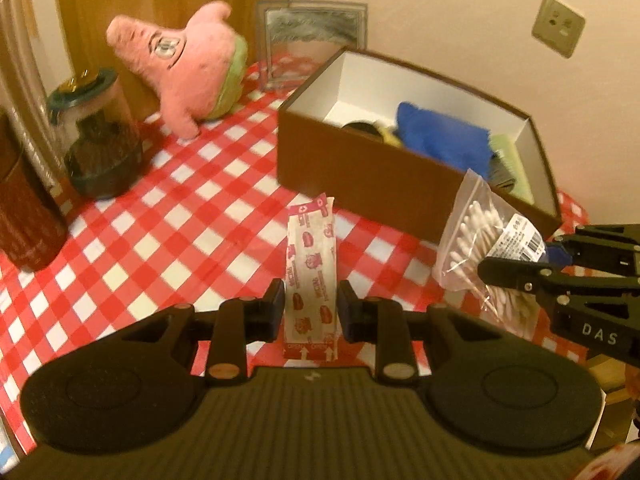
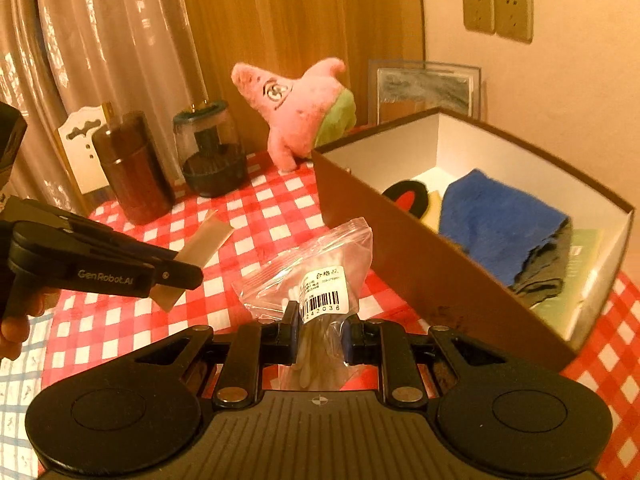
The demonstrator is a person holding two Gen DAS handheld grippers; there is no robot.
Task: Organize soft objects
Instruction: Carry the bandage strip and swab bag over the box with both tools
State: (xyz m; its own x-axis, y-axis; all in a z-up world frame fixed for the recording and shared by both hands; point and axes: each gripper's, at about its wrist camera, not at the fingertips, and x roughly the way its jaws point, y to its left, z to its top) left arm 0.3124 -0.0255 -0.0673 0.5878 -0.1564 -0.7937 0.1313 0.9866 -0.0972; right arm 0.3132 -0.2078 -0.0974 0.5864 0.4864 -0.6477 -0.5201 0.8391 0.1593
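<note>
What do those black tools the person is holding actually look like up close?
Both are matte black plastic. Each left gripper and right gripper has a ribbed body, two round discs, hinged link bars with metal rivets, and two short fingers faced with dark blue pads. White lettering marks the sides: "GenRobot.AI" on the left, "DAS" on the right. No cables or sleeves show.

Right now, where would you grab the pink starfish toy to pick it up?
Grab the pink starfish toy by the arm that points up, coming from above. It stands upright, leaning back by the curtain, and that thin, soft arm looks free all round. The wide body seems too fat for the fingers.
</note>
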